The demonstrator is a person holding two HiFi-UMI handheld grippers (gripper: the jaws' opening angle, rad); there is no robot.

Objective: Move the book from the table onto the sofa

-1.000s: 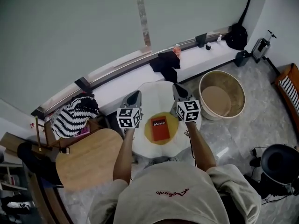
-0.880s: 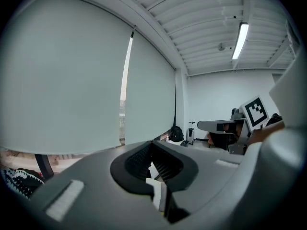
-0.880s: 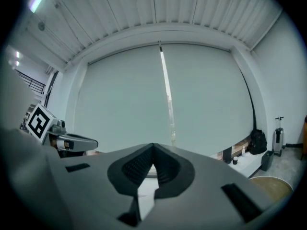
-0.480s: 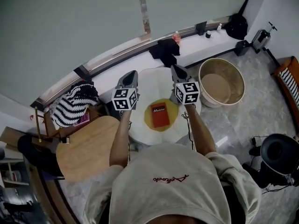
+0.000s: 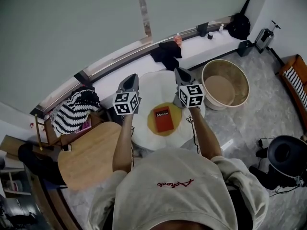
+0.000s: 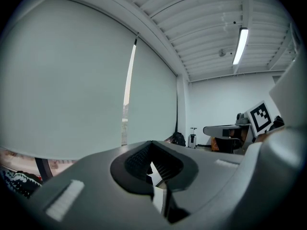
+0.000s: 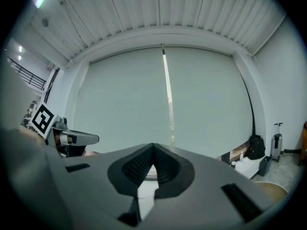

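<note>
We count two claws, both in the head view. The left claw [image 5: 131, 79] hangs over the left part of the round white desk [image 5: 156, 87], and the right claw [image 5: 180, 73] over its right part. Each carries one marker cube.

In the left gripper view, the left claw [image 6: 152, 147] has its jaws brought together with nothing between them. In the right gripper view, the right claw [image 7: 153, 147] is likewise closed and empty.

We count one book [image 5: 163, 119]. It is red and lies flat on one yellow mat [image 5: 176, 116] on the white desk, nearer the person than both claw tips and between the two forearms. Neither claw touches it.

Around the desk we count one beige tub [image 5: 225, 84] to the right, one wooden desk [image 5: 91, 152] to the left, and one black-and-white striped cushion [image 5: 74, 111] behind that.
</note>
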